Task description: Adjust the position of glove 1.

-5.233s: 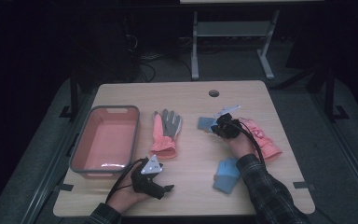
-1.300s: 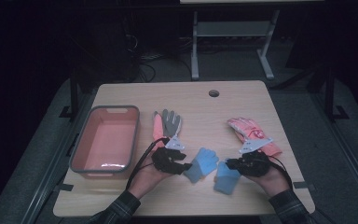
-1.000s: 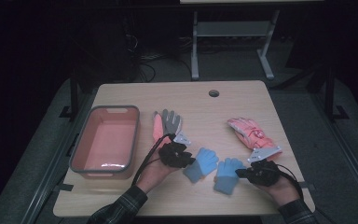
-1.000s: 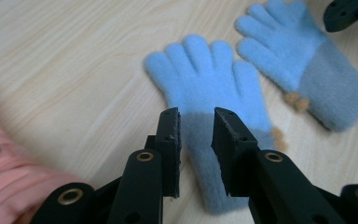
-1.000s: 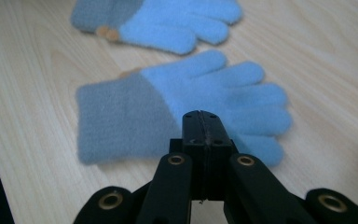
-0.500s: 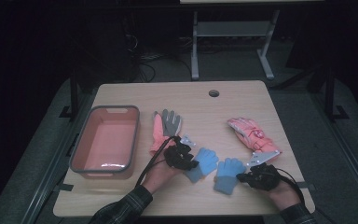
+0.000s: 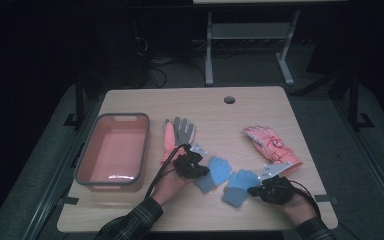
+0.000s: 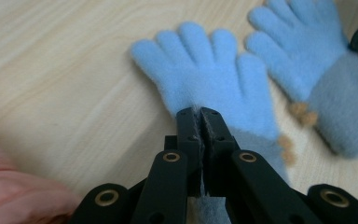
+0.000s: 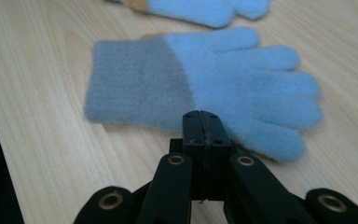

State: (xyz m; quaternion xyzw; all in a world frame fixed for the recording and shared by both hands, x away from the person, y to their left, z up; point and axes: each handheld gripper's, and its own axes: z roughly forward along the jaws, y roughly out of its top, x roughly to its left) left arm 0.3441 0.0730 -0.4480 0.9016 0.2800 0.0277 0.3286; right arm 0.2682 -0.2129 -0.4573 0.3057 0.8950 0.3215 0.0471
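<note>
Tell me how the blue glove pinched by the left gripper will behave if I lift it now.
Probably floppy: the blue glove is soft fleece lying flat, so it should drape from the left gripper. Likely light. The shut jaws pinch fuzzy fabric, so slipping seems unlikely.

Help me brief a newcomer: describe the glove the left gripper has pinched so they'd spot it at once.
On the wooden table, right of the pink bin, two blue gloves lie side by side. It is the left blue glove, nearer the pink-and-grey glove; the left gripper pinches it.
</note>
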